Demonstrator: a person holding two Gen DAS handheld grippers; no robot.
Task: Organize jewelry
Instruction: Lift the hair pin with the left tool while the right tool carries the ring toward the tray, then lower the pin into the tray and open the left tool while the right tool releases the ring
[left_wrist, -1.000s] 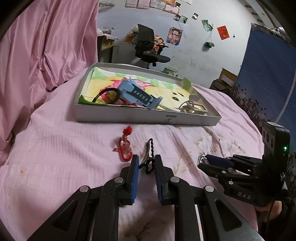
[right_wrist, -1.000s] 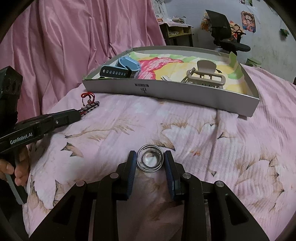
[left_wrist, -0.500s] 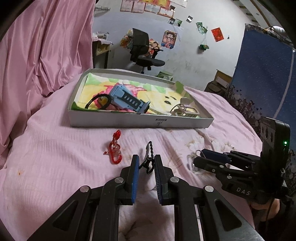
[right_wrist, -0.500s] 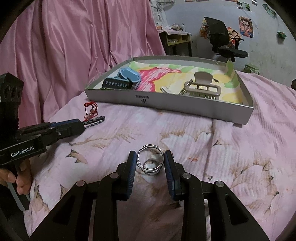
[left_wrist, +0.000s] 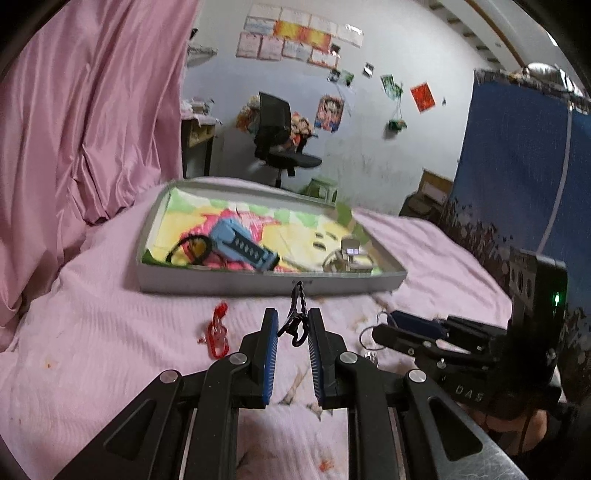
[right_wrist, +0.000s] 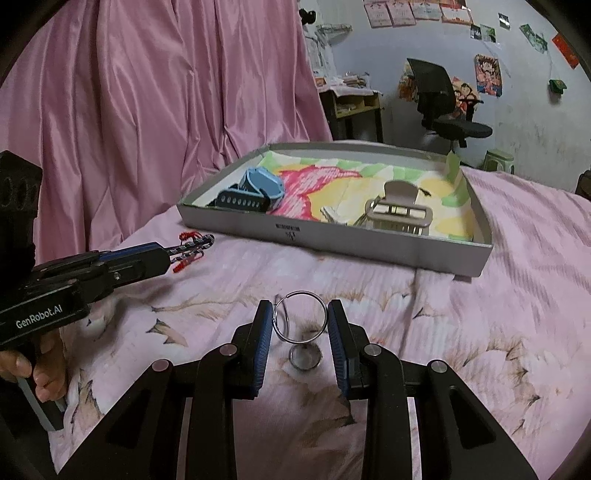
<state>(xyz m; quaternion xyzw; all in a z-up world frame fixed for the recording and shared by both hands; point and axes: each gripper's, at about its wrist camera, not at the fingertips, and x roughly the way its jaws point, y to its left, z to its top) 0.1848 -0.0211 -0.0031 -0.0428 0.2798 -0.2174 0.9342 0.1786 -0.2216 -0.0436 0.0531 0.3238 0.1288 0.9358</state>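
On a pink bedspread, a shallow grey cardboard tray lies ahead. The right gripper pinches thin silver metal rings; the left gripper clamps a black beaded chain aloft.

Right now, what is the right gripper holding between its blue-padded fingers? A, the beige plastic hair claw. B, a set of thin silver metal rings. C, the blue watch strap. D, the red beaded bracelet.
B: the right gripper pinches the thin silver metal rings between its pads, lifted above the pink bedspread, with a smaller ring dangling below; the beige plastic hair claw lies in the grey cardboard tray.
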